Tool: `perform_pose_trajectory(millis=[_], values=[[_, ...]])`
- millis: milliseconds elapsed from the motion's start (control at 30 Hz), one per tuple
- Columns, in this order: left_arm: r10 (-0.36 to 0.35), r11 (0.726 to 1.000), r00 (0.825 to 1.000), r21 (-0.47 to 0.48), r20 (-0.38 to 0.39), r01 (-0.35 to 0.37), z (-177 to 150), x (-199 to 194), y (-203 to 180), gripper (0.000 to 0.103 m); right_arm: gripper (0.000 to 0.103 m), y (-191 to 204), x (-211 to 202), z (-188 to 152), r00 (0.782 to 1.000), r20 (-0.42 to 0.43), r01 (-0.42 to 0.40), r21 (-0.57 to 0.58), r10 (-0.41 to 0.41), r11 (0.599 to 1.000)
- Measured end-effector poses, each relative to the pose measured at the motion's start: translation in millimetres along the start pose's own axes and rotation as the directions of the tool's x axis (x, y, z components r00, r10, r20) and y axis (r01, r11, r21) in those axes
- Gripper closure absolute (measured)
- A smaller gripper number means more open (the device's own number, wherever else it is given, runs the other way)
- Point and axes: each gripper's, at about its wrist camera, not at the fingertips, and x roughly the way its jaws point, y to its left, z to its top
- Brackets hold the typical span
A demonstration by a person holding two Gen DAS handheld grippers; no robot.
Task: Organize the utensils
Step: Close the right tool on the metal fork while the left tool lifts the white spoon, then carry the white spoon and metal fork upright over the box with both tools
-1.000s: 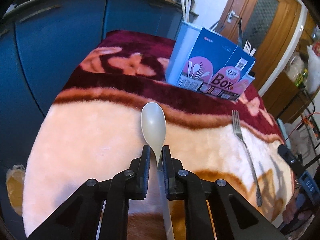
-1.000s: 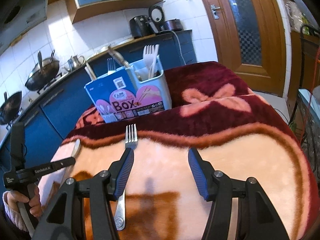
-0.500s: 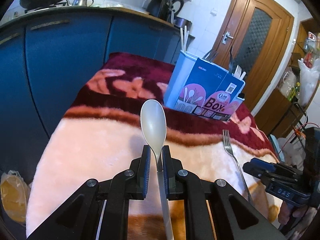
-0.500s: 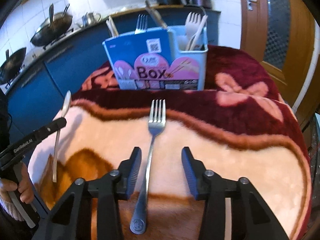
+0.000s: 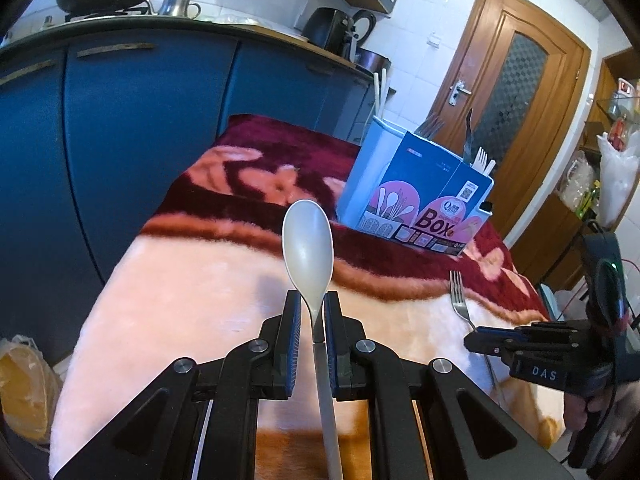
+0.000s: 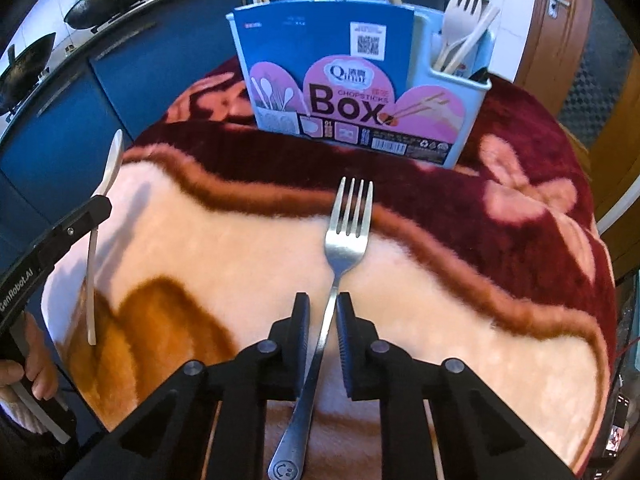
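Observation:
My left gripper (image 5: 311, 312) is shut on a white plastic spoon (image 5: 307, 242) by its neck and holds it up above the blanket, bowl forward; it also shows in the right wrist view (image 6: 105, 184). My right gripper (image 6: 323, 312) is closed around the handle of a metal fork (image 6: 347, 228) lying on the blanket; the fork also shows in the left wrist view (image 5: 459, 296). A light blue utensil box (image 6: 352, 92) with a blue and pink label stands at the far side, holding forks, chopsticks and plastic cutlery; it also shows in the left wrist view (image 5: 416, 200).
A plush blanket (image 6: 500, 208) in cream, brown and maroon covers the table. Blue kitchen cabinets (image 5: 120, 140) run behind and to the left. A wooden door (image 5: 516, 92) stands at the right. A plastic bag (image 5: 24, 392) lies on the floor at left.
My left gripper has lifted the spoon higher off the blanket. My right gripper has moved over the fork and closed its fingers onto the handle.

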Motion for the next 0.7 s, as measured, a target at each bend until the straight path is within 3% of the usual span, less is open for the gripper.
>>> perform_pose_trajectory(millis=[167,300,500,700], values=[[-0.008,1.000,1.000,0.011,0.018,0.008,0,-3,-3,0.092,0.094,-9,2,6,0.999,-0.036,-0.039,0.024,0.040,0.999],[-0.022,1.000,0.999,0.021,0.034,0.021,1,-7,-8,0.092,0.096,-13,0,4,0.998,-0.017,-0.060,0.043,0.061,0.997],[-0.050,0.998,0.997,0.039,0.054,0.048,4,-14,-15,0.092,0.098,-29,-16,-8,0.989,0.078,-0.131,0.108,0.123,0.986],[-0.080,0.996,0.994,0.046,0.079,0.077,7,-20,-23,0.092,0.098,-41,-41,-18,0.959,0.221,-0.213,0.148,0.178,0.966]])
